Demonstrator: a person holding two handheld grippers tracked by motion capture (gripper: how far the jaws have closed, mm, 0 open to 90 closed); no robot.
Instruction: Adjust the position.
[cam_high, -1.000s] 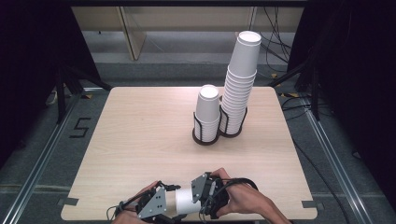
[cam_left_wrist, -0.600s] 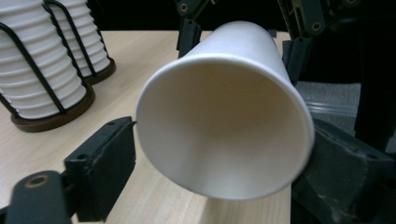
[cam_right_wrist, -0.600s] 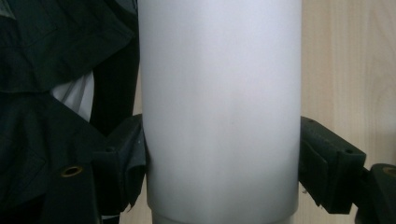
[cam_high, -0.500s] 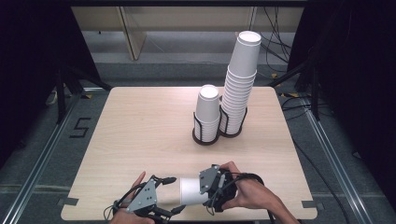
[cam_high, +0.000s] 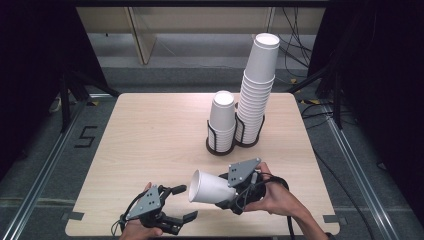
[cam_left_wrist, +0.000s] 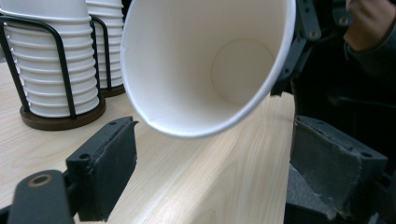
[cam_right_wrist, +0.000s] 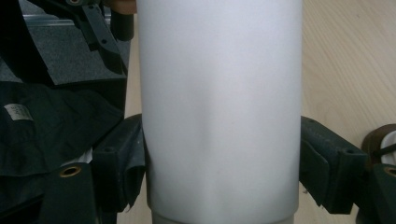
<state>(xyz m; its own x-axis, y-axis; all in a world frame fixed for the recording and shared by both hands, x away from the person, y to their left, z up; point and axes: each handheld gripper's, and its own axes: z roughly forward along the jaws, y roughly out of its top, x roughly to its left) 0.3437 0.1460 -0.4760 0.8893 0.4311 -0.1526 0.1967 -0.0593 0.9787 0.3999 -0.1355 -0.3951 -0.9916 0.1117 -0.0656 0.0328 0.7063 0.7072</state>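
Paper cup (cam_high: 210, 187) lies on its side in the air above the near edge of the wooden table (cam_high: 150, 135), clamped at its base end between the pads of the right gripper (cam_high: 235, 192), its open mouth turned toward the left gripper (cam_high: 181, 202). That gripper's jaws stand apart with nothing between them, having just been opening, and the cup's rim hangs just past their tips. Farther back, two stacks of cups (cam_high: 240, 117) stand in black wire holders
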